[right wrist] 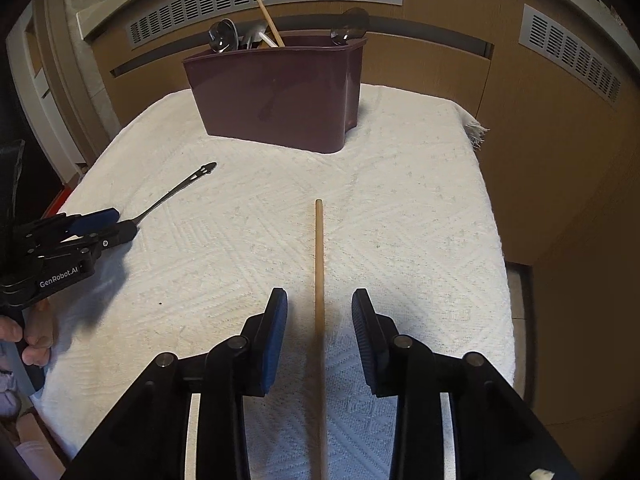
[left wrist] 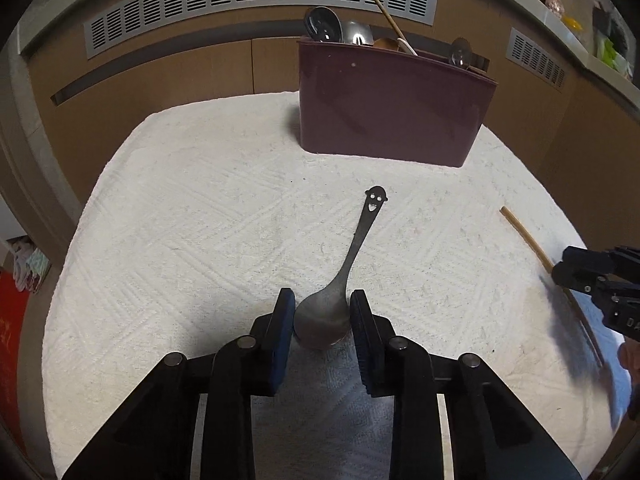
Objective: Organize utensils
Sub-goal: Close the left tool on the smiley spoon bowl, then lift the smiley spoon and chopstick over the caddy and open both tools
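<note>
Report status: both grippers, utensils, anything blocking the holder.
Left gripper closed on spoon bowl. Right gripper open, straddling chopstick. Path to holder clear.

Two wrist cameras look steeply down along their own gripper fingers, close over a white cloth-covered table.

Both face the maroon utensil bin at the far edge. The left view catches the right gripper at its right margin; the right view catches the left gripper at its left.
</note>
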`<state>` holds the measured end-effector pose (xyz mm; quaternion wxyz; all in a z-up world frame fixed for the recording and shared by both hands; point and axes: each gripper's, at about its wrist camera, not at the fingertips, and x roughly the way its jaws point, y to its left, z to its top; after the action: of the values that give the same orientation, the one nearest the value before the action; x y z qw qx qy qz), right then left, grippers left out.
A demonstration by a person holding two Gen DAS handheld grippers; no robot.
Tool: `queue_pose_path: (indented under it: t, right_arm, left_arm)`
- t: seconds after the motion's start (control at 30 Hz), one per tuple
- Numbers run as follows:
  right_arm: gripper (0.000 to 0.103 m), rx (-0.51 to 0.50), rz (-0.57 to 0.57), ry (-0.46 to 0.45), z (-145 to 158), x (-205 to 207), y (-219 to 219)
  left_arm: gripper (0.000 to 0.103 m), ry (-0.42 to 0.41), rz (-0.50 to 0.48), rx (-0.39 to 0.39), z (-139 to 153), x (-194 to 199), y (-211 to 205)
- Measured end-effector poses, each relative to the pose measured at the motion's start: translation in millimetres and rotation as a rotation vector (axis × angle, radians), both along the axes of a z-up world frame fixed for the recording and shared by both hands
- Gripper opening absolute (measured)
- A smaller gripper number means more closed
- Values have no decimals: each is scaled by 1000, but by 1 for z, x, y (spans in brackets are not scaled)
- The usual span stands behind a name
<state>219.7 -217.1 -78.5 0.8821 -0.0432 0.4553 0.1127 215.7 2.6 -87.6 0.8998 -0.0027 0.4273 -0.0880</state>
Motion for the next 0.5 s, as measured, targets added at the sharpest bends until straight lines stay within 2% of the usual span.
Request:
queue_pose_path:
  t: [0.1, 0.23, 0.3, 0.33, 0.4, 0.5]
  right_arm:
    - [31, -12, 5, 20, -7, 15, 3]
    - [32, -25, 8, 29, -14, 27, 7]
    - [22, -46, 19, 29, -13, 27, 13]
    - [4, -57, 26, 30, -12, 25, 16]
    - [5, -57, 30, 24, -8, 20, 19]
    - [5, -14, 21, -35, 12, 8, 17]
  left_arm:
    - [29, -36, 4, -12, 8, -4, 6]
    - [29, -126, 15, -18, 30, -14, 16]
    - [29, -182, 20, -15, 45, -20, 19]
    - [29, -202, 20, -15, 50, -21, 19]
    - [28, -251, 16, -10, 65, -26, 20]
    - [28, -301, 5, -6, 84, -32, 19]
